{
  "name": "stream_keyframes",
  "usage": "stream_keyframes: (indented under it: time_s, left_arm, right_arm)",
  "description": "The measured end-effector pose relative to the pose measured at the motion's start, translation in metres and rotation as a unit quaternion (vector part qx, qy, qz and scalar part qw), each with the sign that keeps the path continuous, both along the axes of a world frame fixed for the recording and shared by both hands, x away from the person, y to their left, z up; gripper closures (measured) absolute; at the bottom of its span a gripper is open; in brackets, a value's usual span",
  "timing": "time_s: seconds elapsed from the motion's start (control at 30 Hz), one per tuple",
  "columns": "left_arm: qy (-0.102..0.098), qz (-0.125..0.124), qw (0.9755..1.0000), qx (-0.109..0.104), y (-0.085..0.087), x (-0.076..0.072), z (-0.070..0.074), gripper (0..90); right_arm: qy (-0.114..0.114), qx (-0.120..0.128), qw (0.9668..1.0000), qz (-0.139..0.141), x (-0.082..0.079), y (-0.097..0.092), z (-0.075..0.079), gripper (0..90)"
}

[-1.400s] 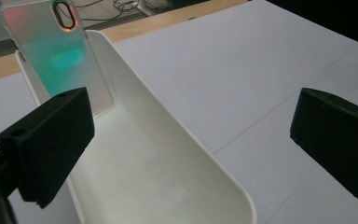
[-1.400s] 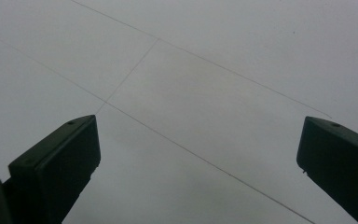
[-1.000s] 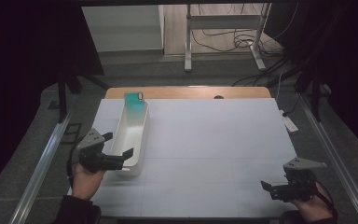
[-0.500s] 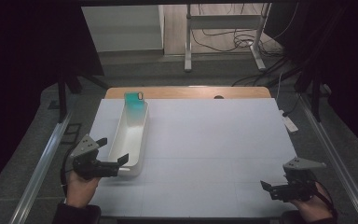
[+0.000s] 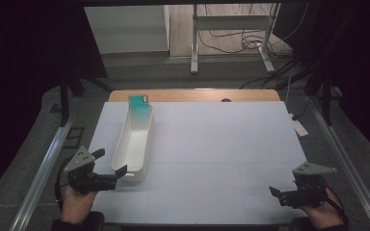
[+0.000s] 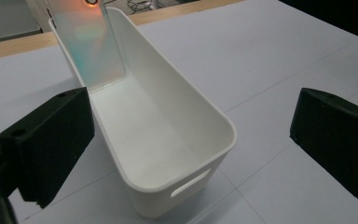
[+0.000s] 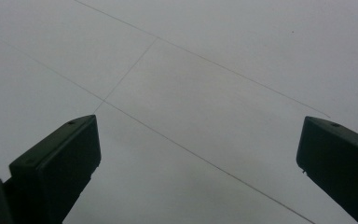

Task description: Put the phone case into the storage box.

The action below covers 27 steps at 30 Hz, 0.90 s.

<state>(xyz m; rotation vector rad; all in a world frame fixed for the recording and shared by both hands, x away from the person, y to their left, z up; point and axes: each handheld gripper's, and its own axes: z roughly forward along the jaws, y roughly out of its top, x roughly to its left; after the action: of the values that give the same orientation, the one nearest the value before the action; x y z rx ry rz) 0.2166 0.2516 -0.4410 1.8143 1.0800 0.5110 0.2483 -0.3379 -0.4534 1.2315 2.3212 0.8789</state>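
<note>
White covers the table [image 5: 212, 144], a pale sheet crossed by faint seams; on it, toward ten o'clock from the centre, lies a long white plastic bin [image 5: 136, 139] with a handle slot in its near end, running from seven towards twelve o'clock; a teal phone case [image 5: 138, 102] leans upright inside its far end, against the wall; the left gripper [image 5: 110, 169] sits at seven o'clock, jaws spread wide just short of the bin's near end, holding nothing; the right gripper [image 5: 275, 192] hovers at five o'clock over bare table, jaws likewise spread and empty.
</note>
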Motion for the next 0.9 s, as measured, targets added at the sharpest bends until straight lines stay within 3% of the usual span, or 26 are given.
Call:
stream_keyframes:
  time_s: [0.9]
  left_arm:
    - [0.025,0.023,0.9994,0.0,0.015,-0.029,-0.009,0.0]
  right_arm:
    - [-0.002,-0.004,1.0,-0.001,-0.001,0.001,0.0,0.0]
